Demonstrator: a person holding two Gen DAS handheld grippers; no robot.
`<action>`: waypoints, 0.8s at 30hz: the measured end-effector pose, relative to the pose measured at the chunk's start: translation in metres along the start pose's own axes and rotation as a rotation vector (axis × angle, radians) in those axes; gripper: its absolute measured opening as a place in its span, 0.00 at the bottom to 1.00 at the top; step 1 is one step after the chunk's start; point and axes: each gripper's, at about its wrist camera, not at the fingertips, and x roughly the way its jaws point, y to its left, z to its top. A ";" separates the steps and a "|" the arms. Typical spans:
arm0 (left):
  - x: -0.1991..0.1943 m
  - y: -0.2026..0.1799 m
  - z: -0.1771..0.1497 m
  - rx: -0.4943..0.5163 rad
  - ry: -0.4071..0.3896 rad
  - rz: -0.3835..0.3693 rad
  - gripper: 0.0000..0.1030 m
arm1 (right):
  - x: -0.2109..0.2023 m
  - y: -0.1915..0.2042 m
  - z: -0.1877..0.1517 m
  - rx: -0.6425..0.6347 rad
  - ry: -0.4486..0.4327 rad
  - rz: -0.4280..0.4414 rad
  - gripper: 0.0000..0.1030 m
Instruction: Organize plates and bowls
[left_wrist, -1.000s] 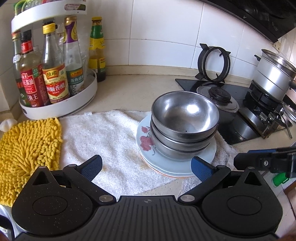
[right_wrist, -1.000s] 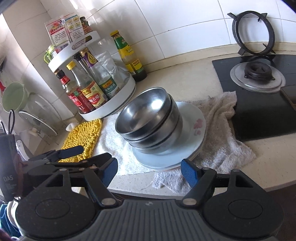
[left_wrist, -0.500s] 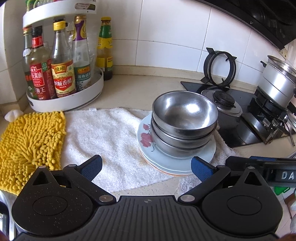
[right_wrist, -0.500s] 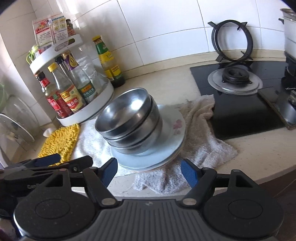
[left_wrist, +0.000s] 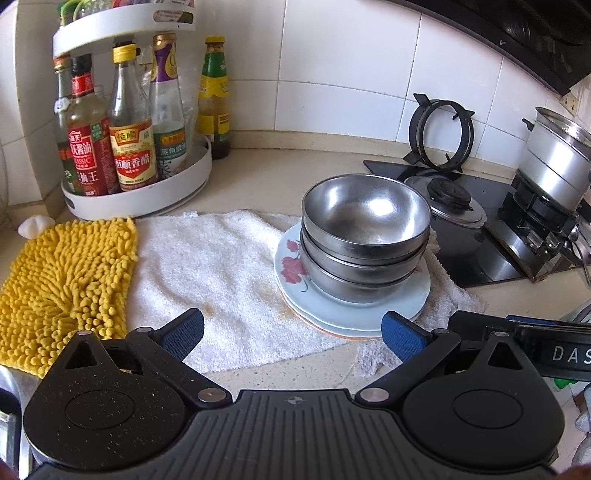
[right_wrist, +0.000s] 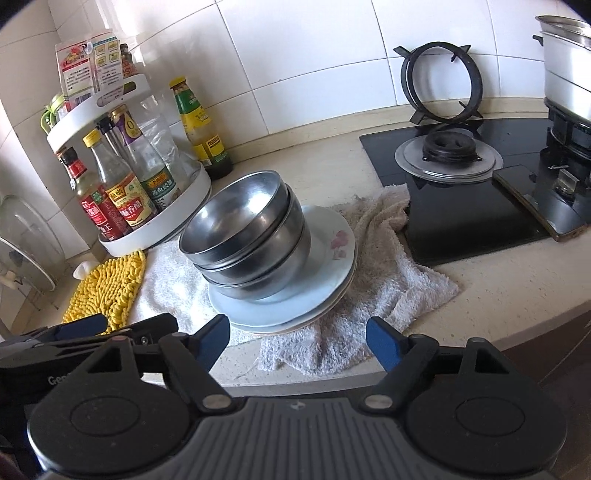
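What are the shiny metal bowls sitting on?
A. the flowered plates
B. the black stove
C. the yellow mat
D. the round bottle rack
A: the stacked metal bowls rest on a stack of flowered plates, which lies on the white towel.

Three steel bowls (left_wrist: 364, 236) sit nested upright, mouths up, in one stack, their brushed insides bare and shiny. They rest on a small pile of white plates (left_wrist: 413, 299) with a red flower print at the rim. The pile lies flat on a white towel (left_wrist: 214, 273) on the desk.
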 end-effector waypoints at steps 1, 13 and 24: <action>0.000 0.000 0.000 -0.002 -0.001 0.000 1.00 | 0.000 0.000 0.000 -0.001 -0.002 -0.003 0.96; -0.004 0.003 -0.001 0.006 0.010 0.030 1.00 | 0.000 0.009 -0.005 0.003 -0.004 0.012 0.96; -0.015 0.008 0.001 0.022 -0.025 0.048 1.00 | -0.003 0.016 -0.005 -0.002 -0.026 0.037 0.96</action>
